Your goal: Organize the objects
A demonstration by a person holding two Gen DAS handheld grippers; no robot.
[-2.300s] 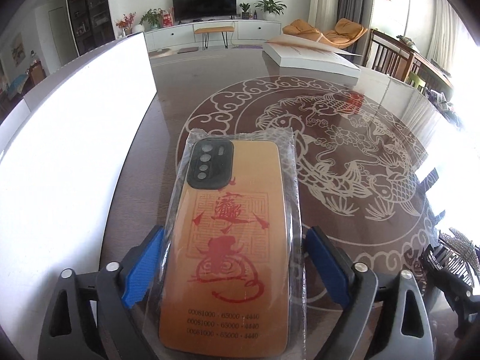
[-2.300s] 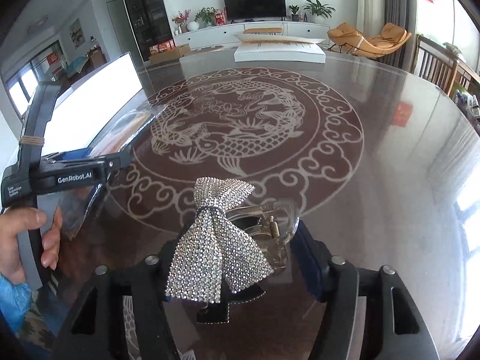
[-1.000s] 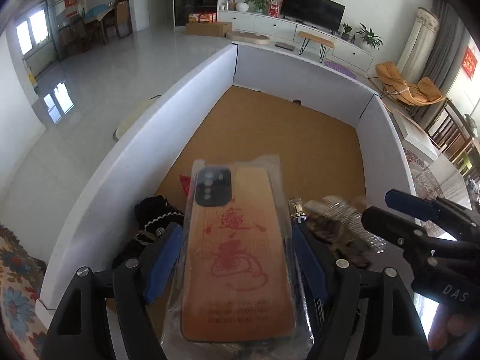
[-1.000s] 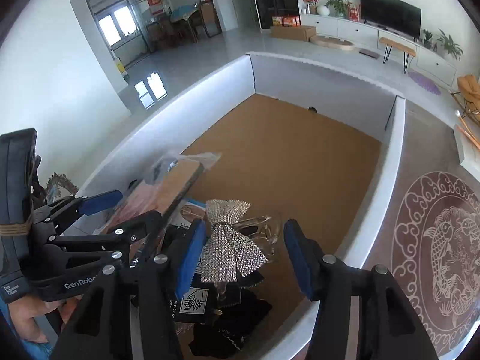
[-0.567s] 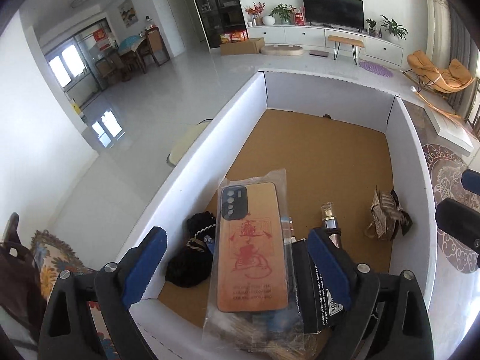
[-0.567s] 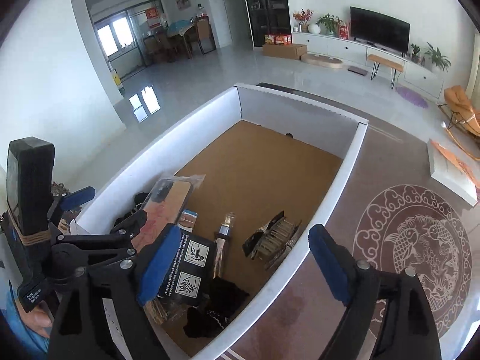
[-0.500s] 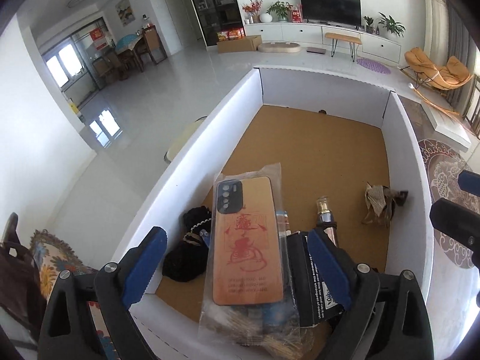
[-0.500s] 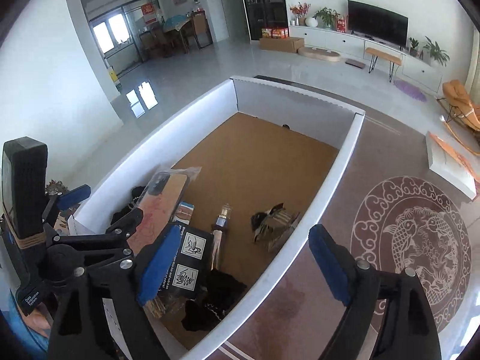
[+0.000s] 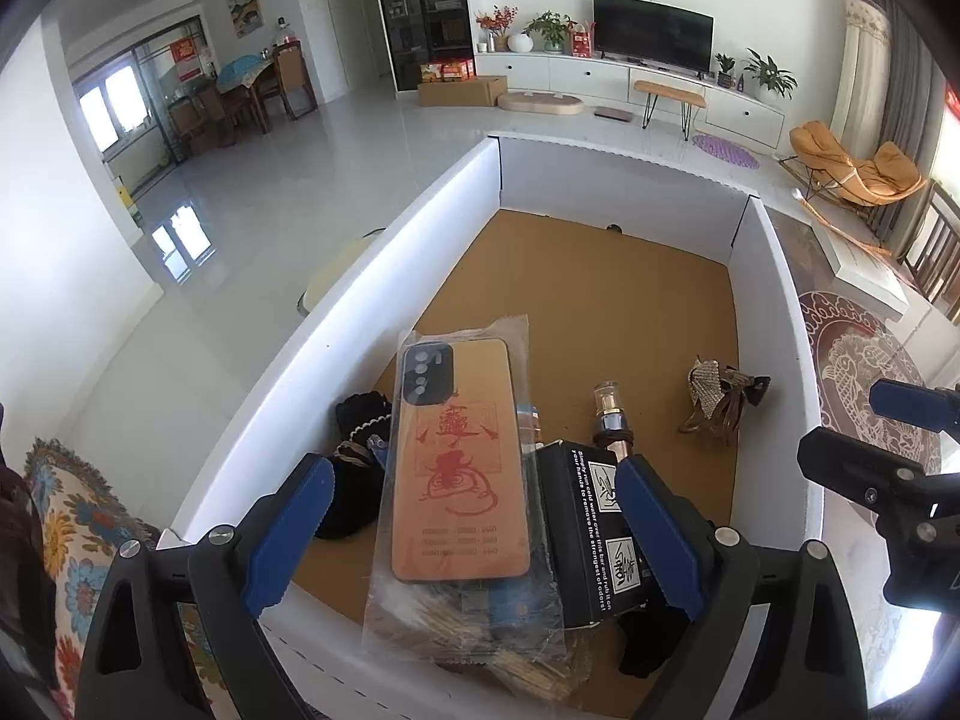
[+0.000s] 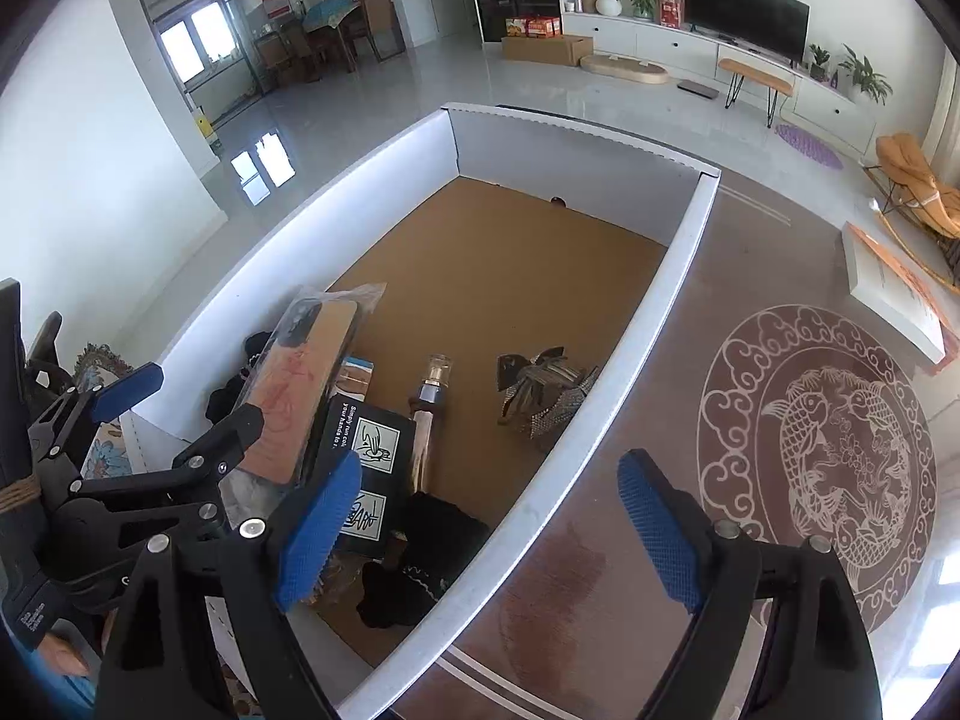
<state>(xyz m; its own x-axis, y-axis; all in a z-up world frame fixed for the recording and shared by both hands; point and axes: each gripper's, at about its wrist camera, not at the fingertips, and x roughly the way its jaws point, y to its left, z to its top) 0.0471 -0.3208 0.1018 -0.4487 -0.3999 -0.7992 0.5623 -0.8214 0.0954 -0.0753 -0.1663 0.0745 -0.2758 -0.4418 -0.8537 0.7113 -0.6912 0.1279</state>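
A white box (image 9: pixel 774 300) with a brown floor holds the objects. The orange phone case in a clear bag (image 9: pixel 459 456) lies on the pile at the box's near end; it also shows in the right wrist view (image 10: pixel 300 387). The rhinestone bow hair clip (image 9: pixel 717 402) lies on the box floor by the right wall, also in the right wrist view (image 10: pixel 543 393). My left gripper (image 9: pixel 468 540) is open and empty above the phone case. My right gripper (image 10: pixel 492 528) is open and empty over the box's right wall (image 10: pixel 654 324).
In the box lie a black printed carton (image 9: pixel 600 534), a small glass bottle (image 9: pixel 609 414) and black fabric items (image 9: pixel 354 468). The dark table with a fish medallion (image 10: pixel 840 444) lies right of the box. A flat white box (image 10: pixel 894 294) sits at the far right.
Both grippers carried their objects from the table over the box and opened. The phone case and the bow clip now lie in the box. Both grippers have drawn back slightly.
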